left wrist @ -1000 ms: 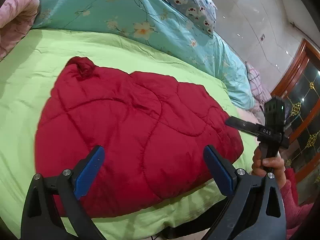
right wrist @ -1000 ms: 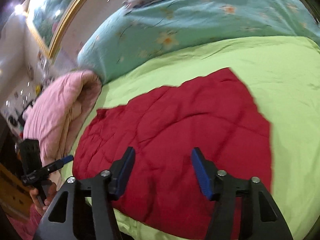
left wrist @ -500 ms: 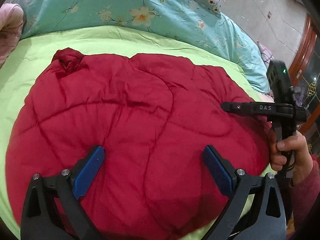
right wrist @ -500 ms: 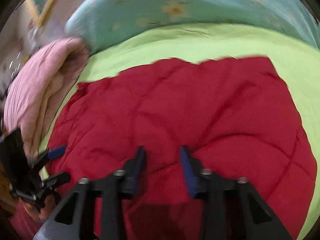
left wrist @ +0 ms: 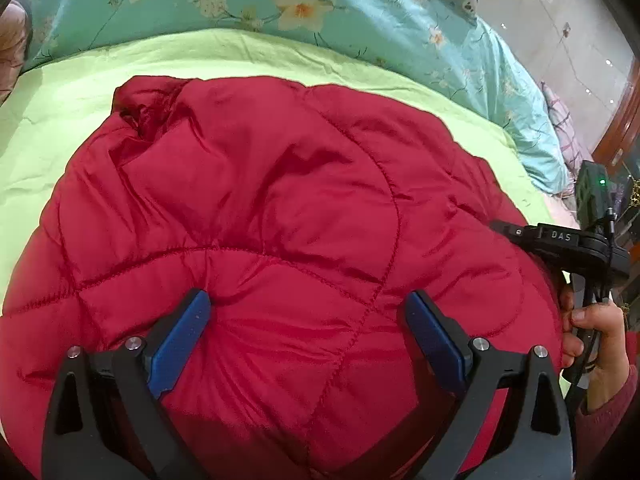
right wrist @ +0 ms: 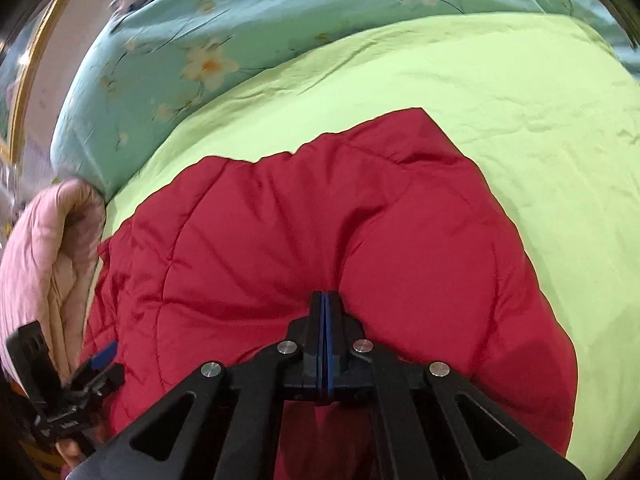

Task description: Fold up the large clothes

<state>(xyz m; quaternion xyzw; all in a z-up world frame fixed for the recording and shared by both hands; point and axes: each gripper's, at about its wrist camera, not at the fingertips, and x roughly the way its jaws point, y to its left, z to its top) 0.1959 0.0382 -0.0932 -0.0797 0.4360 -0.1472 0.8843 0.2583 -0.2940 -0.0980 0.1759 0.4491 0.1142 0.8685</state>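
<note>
A red quilted jacket (left wrist: 280,240) lies spread on the green sheet (right wrist: 500,100). The left gripper (left wrist: 308,320) presses its wide-open jaws on the jacket's near part, while the right gripper (right wrist: 326,320) is clamped onto a fold at the jacket's near edge.

A red quilted jacket (left wrist: 280,240) lies spread on the green sheet (left wrist: 80,80), its bunched collar at the far left end. The left gripper (left wrist: 306,320) rests spread wide on the jacket's near part, blue fingertips (left wrist: 188,320) pressing into the fabric. The right gripper (left wrist: 560,240) meets the jacket's right edge, a hand (left wrist: 600,340) holding its handle.
</note>
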